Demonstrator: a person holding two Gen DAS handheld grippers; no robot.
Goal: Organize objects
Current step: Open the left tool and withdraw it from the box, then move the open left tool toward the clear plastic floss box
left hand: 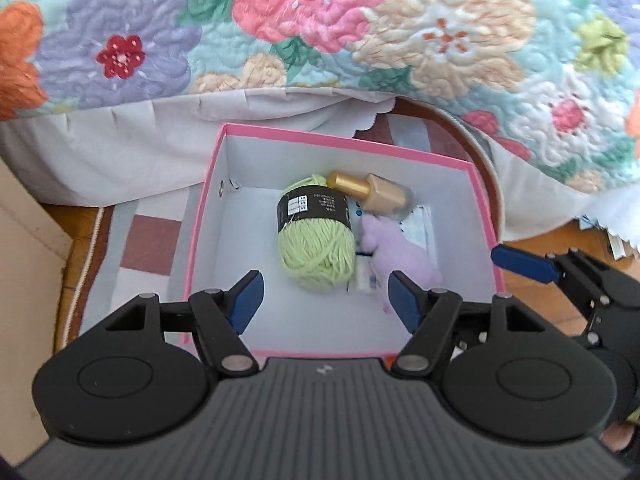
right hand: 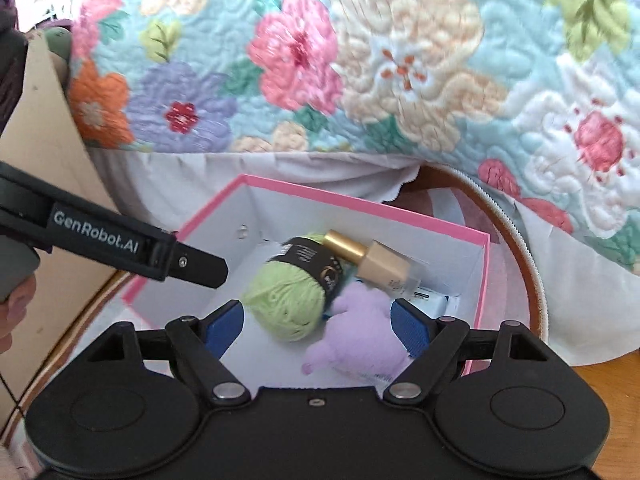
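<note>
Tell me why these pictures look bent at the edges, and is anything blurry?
Left wrist view: fisheye curving bows the pink box rim and quilt; the yarn is fairly sharp in soft daylight. Right wrist view: same curving, but motion blur smears the gold-capped bottle and the quilt's flowers.

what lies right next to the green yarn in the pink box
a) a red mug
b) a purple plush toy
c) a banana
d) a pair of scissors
b: a purple plush toy lies against the yarn inside the box, with a gold-capped bottle behind them.
</note>
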